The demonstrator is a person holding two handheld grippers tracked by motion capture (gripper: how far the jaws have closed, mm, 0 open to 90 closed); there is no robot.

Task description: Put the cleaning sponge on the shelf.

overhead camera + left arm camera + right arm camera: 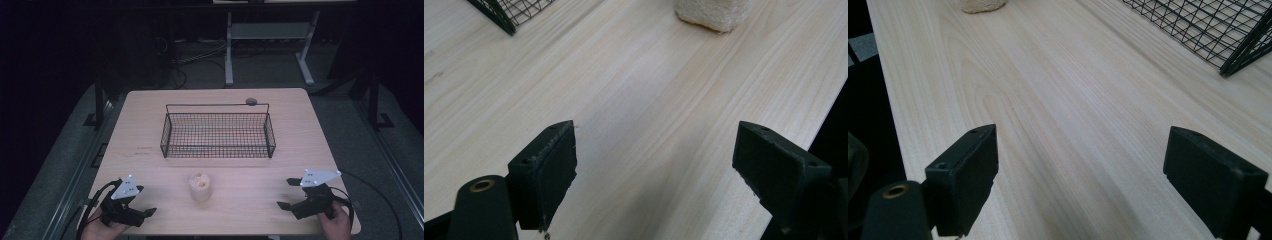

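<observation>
Centrally, a pale loofah piece [200,187] stands on the tabletop [150,130] just before the wire basket [218,131], between the left gripper [142,200] and right gripper [287,193], both with jaws wide and empty.

Bare table [150,175] lies open between the left gripper [142,200] and right gripper [285,193], both gaping wide. One pale loofah piece [200,186] stands midway (near edge). The wire basket [218,131] blocks the far centre.

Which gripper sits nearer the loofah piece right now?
The left gripper: the loofah piece stands slightly left of the table's middle, farther from the right gripper.
</observation>
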